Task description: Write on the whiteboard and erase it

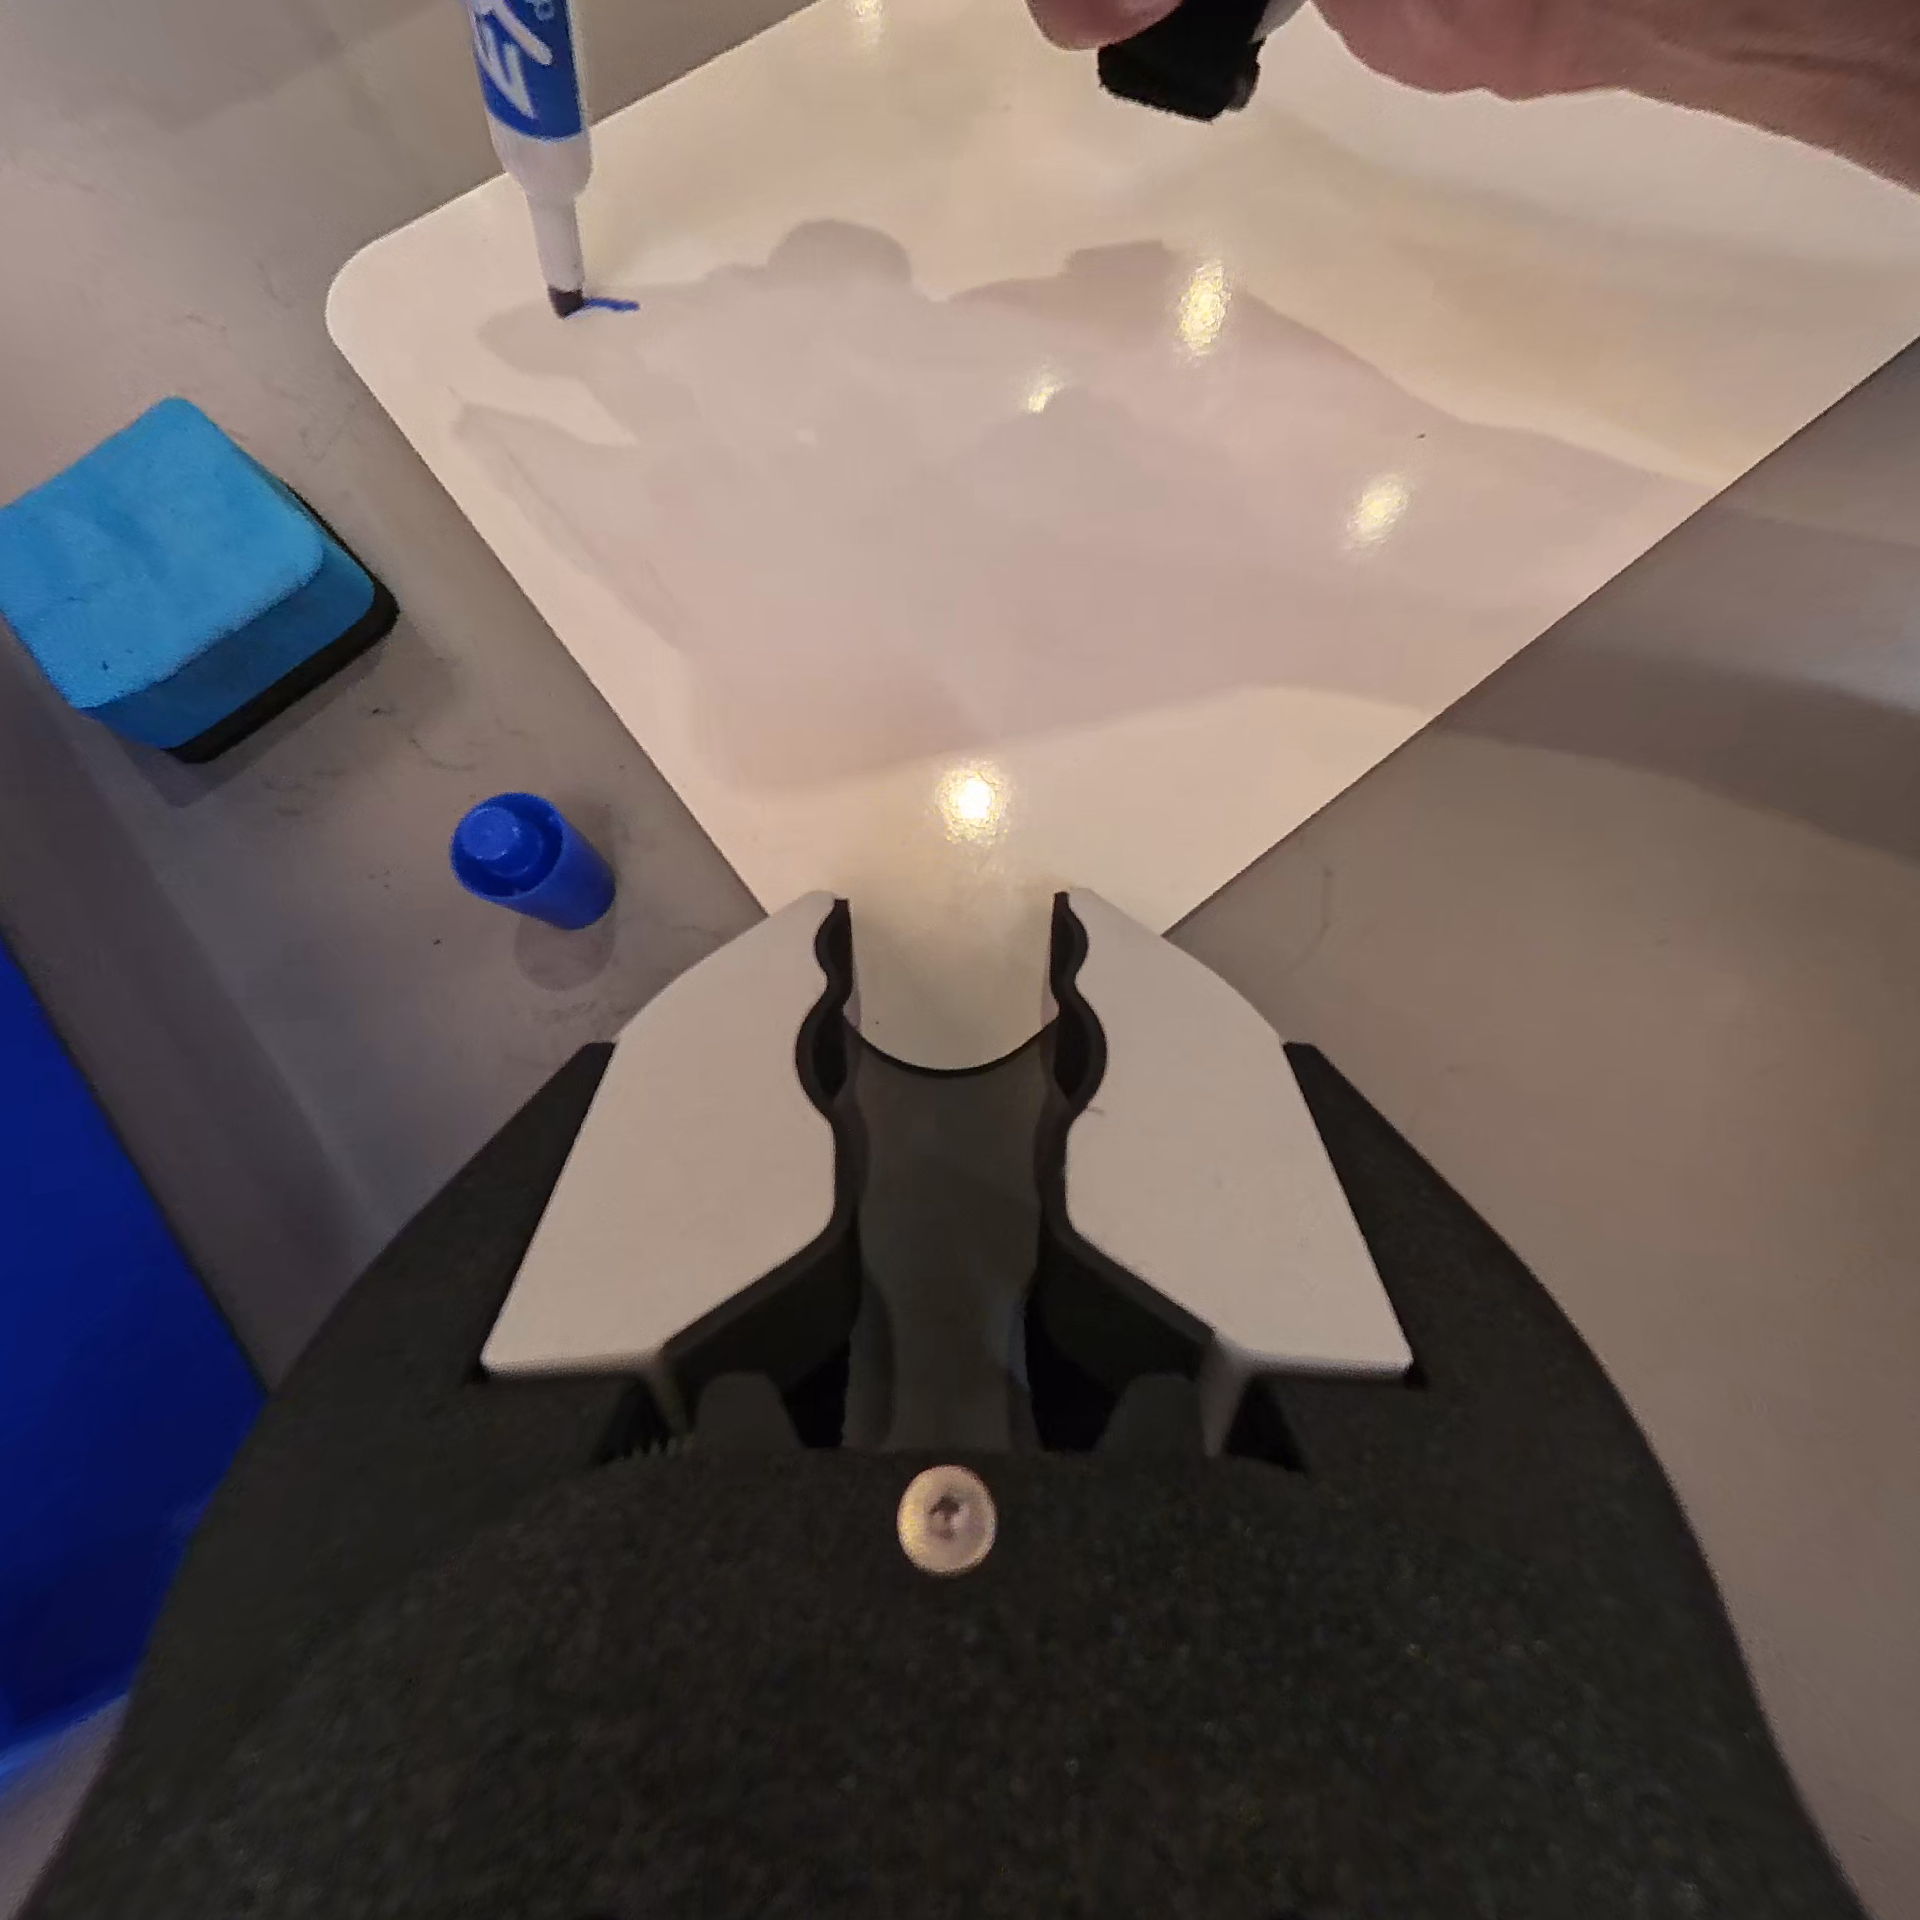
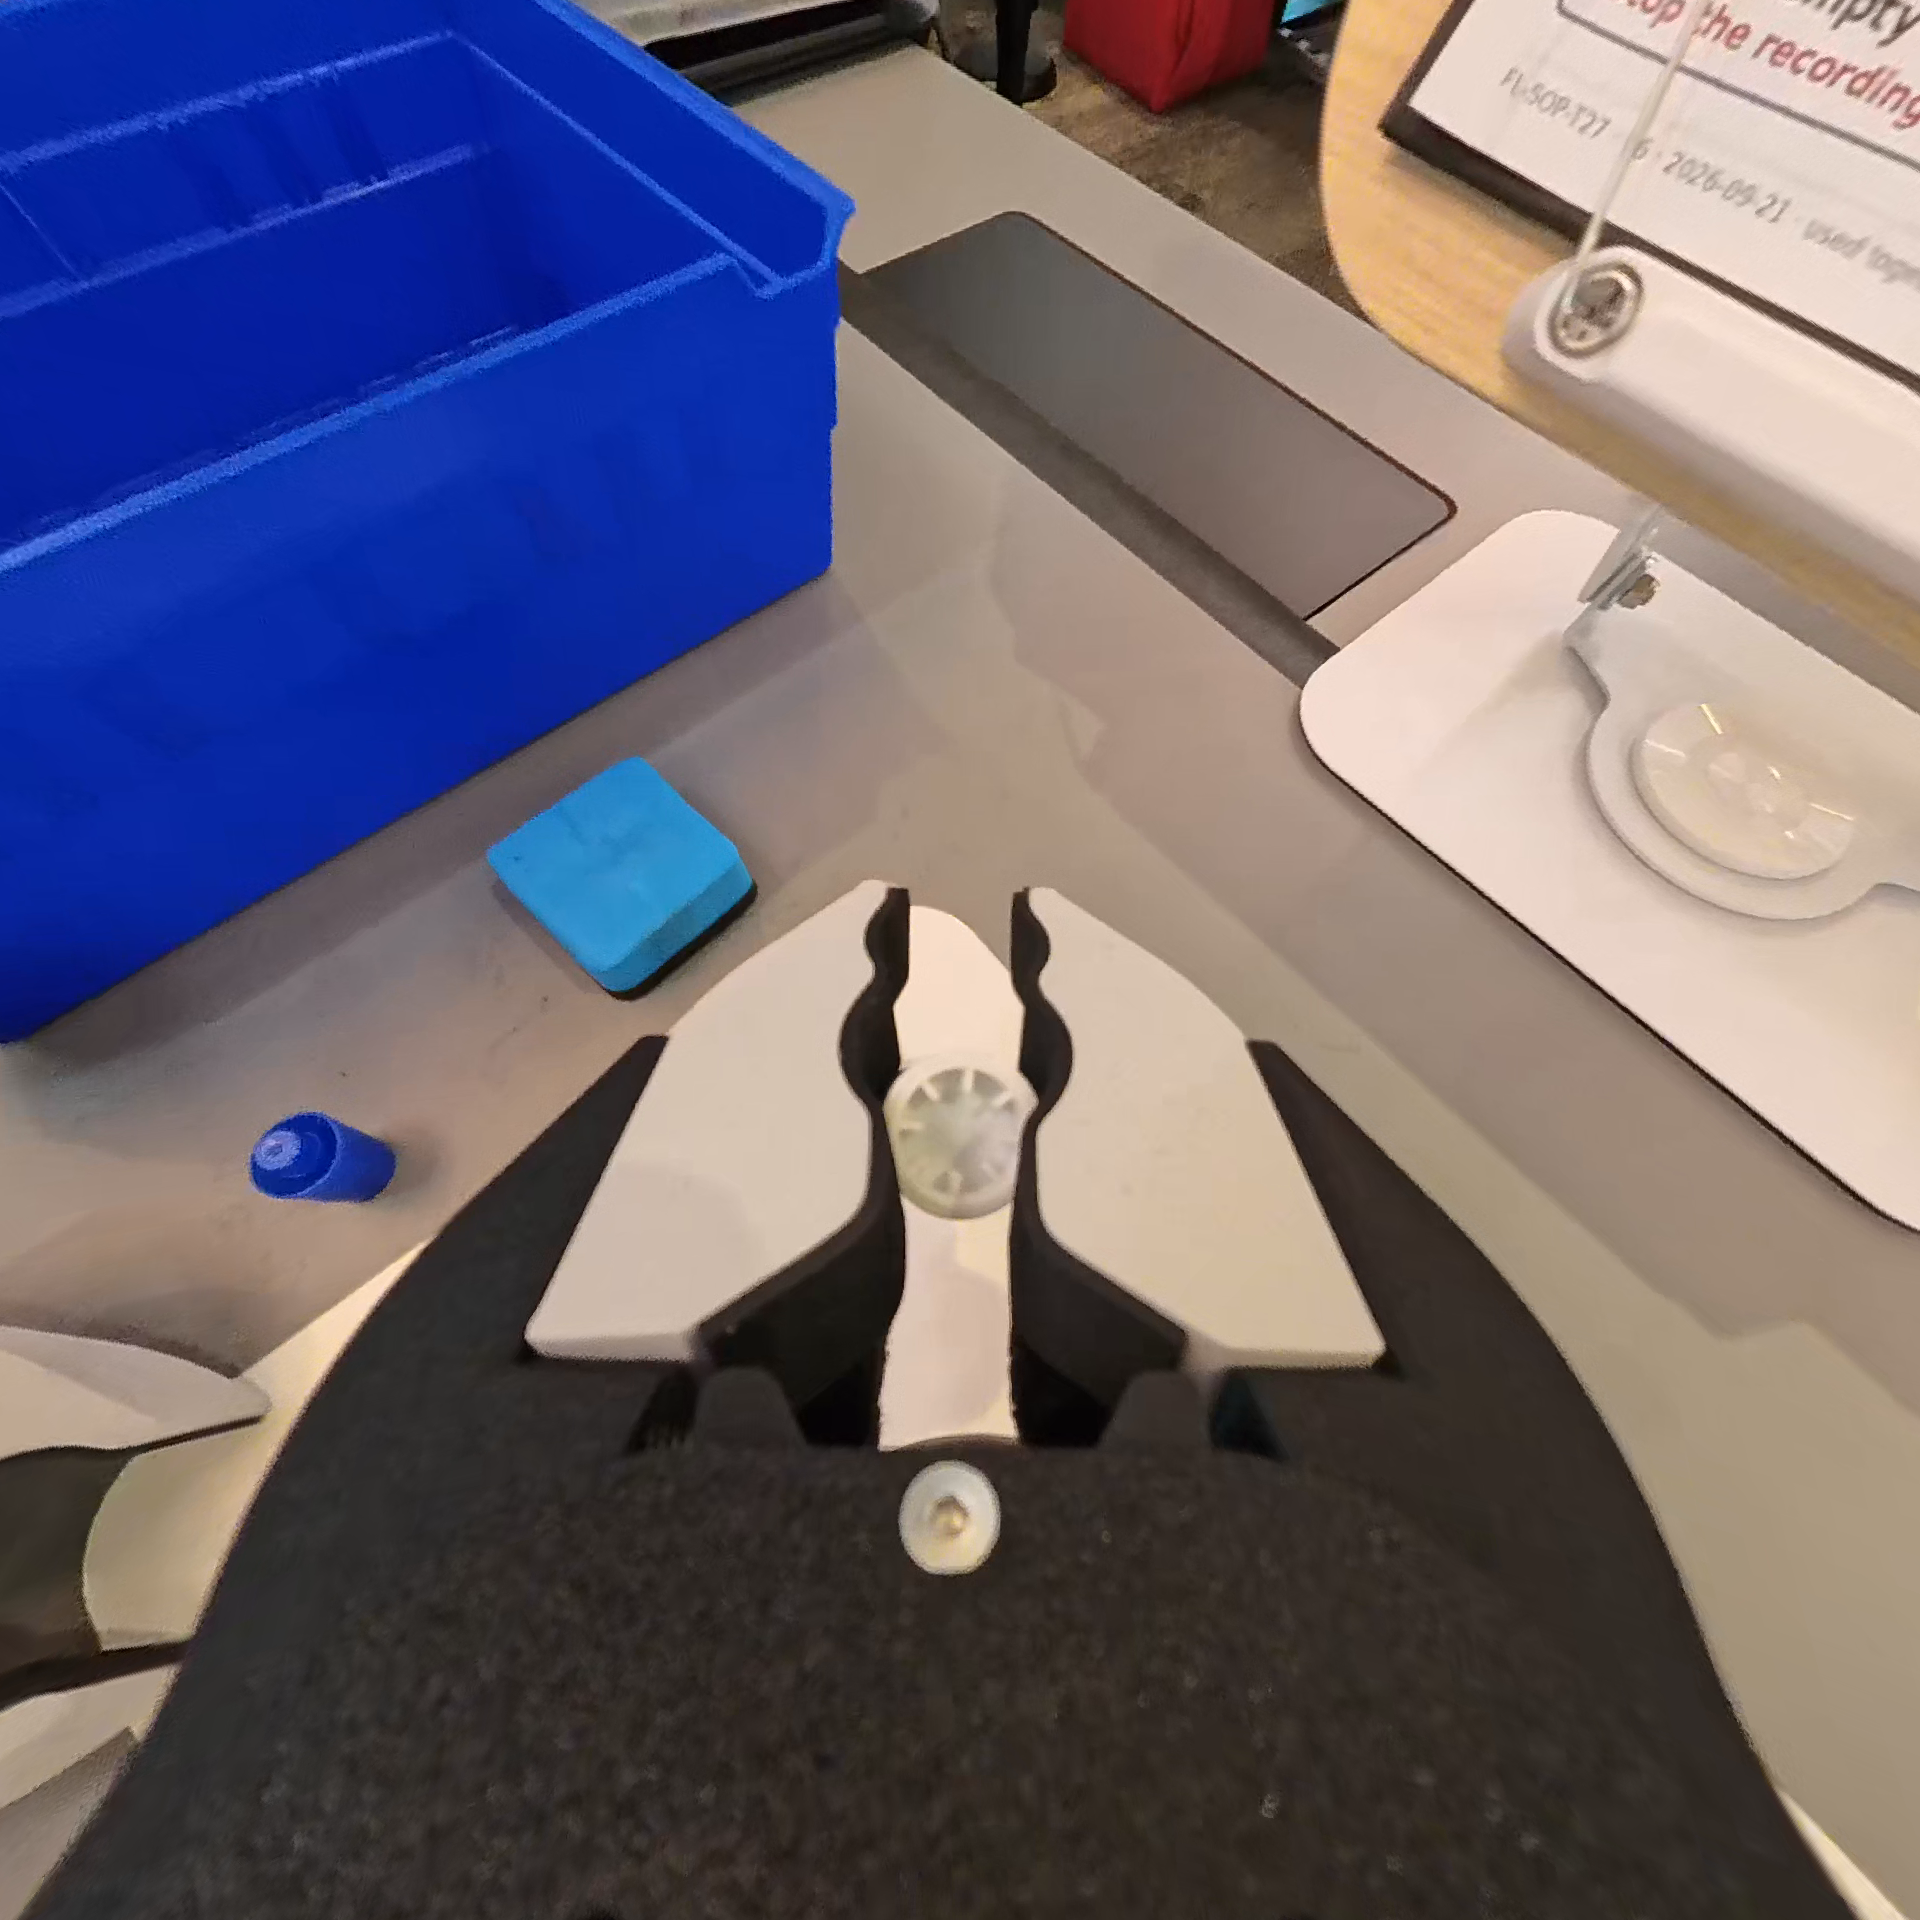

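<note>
The white whiteboard (image 1: 1039, 499) lies flat on the grey table. My right gripper (image 2: 961, 904) is shut on a blue-and-white marker, which shows end-on between its fingers (image 2: 961, 1138). In the left wrist view the marker (image 1: 530, 125) stands nearly upright at the board's far left corner. Its tip touches the board at a short blue stroke (image 1: 608, 305). My left gripper (image 1: 951, 914) is open and empty, with the board's near corner showing between its fingers. A blue eraser (image 1: 177, 561) and the blue marker cap (image 1: 530, 862) lie on the table left of the board.
A large blue bin (image 2: 416, 416) stands beyond the eraser (image 2: 618, 873) and cap (image 2: 322, 1155). A white mat with a sign stand (image 2: 1714, 790) sits to the right, and a dark inset panel (image 2: 1143, 416) behind. A hand (image 1: 1558, 62) shows at the top.
</note>
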Motion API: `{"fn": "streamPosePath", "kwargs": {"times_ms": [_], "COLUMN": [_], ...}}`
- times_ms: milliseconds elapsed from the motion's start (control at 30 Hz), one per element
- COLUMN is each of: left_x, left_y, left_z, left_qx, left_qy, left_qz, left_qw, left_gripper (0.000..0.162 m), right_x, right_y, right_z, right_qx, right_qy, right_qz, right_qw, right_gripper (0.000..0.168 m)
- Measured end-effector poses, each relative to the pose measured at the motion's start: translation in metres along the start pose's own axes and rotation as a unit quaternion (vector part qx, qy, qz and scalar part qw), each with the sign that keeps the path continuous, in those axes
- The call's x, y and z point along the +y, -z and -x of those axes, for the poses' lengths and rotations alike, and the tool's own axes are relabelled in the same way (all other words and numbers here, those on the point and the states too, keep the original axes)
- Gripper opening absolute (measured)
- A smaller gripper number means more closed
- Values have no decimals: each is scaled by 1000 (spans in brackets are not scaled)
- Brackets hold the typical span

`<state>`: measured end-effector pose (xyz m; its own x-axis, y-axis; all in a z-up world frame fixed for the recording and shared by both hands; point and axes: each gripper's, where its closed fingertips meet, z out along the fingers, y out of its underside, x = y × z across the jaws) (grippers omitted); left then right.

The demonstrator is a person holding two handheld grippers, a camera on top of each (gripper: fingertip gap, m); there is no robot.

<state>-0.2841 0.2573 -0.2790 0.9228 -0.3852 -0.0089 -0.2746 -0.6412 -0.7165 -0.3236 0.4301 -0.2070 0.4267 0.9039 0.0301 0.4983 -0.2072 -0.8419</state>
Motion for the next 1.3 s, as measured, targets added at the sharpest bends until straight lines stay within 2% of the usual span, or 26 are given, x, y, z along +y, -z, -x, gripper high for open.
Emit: {"fn": "streamPosePath", "kwargs": {"times_ms": [533, 1300], "left_x": [0, 0], "left_y": [0, 0], "left_z": [0, 4], "left_qx": [-1, -12], "left_qy": [0, 11], "left_qz": [0, -1], "left_qw": [1000, 1000], "left_gripper": [36, 35], "right_x": [1, 34], "right_y": [-1, 50], "right_z": [46, 106], "right_qx": [-41, -76], "right_qy": [41, 59], "right_qz": [26, 52], "right_qw": [998, 994], "right_gripper": [19, 19]}}
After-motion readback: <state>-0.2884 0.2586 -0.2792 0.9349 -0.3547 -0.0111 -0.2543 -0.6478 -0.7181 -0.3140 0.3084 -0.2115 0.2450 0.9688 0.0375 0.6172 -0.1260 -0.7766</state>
